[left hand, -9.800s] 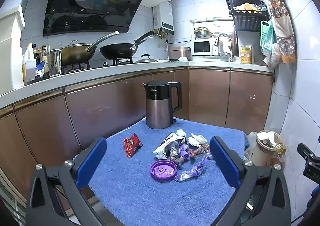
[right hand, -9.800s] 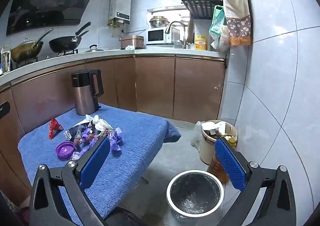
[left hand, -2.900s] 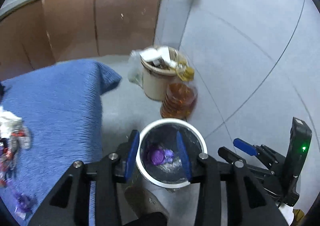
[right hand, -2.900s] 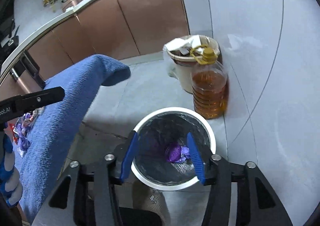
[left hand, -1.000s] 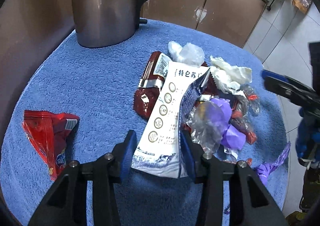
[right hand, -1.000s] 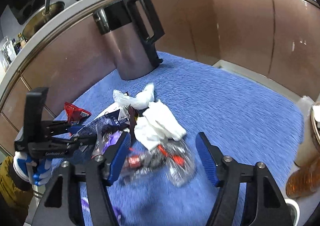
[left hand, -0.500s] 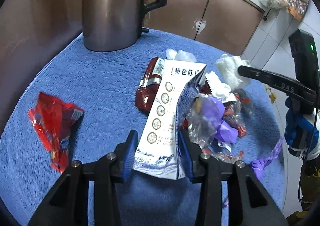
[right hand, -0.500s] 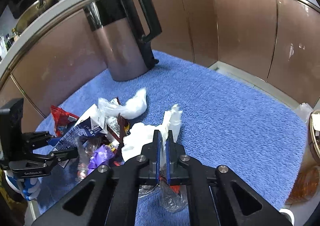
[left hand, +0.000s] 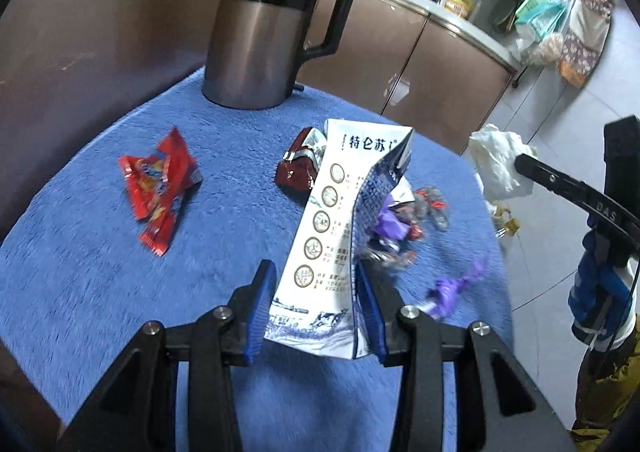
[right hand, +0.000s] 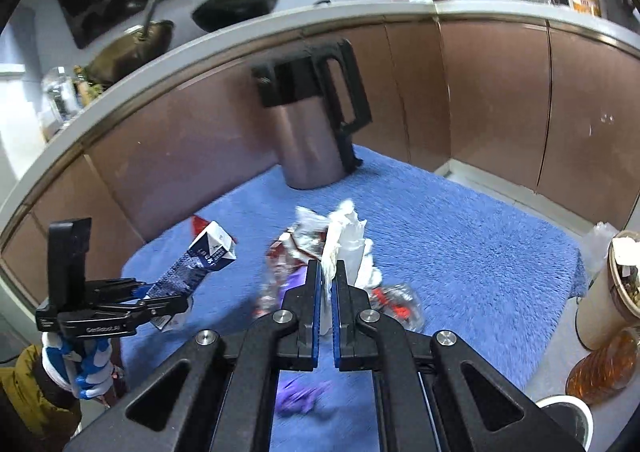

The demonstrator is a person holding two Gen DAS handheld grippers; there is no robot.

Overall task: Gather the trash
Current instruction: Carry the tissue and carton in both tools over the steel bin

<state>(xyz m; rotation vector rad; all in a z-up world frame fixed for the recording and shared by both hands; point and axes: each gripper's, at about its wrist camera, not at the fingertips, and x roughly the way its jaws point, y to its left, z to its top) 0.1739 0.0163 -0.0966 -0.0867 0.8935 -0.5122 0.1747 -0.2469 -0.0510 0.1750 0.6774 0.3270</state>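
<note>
Carton and tissue now both off the table, which is the change: a second ago the left gripper was only straddling the milk carton flat on the pile and the right one was still wide over the tissue. Going left to right in the left wrist view: red snack wrapper lies alone on the blue towel, untouched; kettle stands behind it; left gripper narrow, pads pressed on the carton's lower end, carton tilted up and clear of the cloth; dark red wrapper just behind it; loose purple and clear candy wrappers still on the towel beside the carton, one purple wrapper near the table edge; far right, the white tissue hangs pinched in the right gripper, lifted above the table edge. Right wrist view confirms jaws nearly closed on the tissue with only a thin gap. White-rimmed bin sits on the floor at lower right. Judgement: two pieces secured, next is the carry to the bin; several wrappers remain, so the task looks roughly midway. Risk: thin tissue slipping out.
</note>
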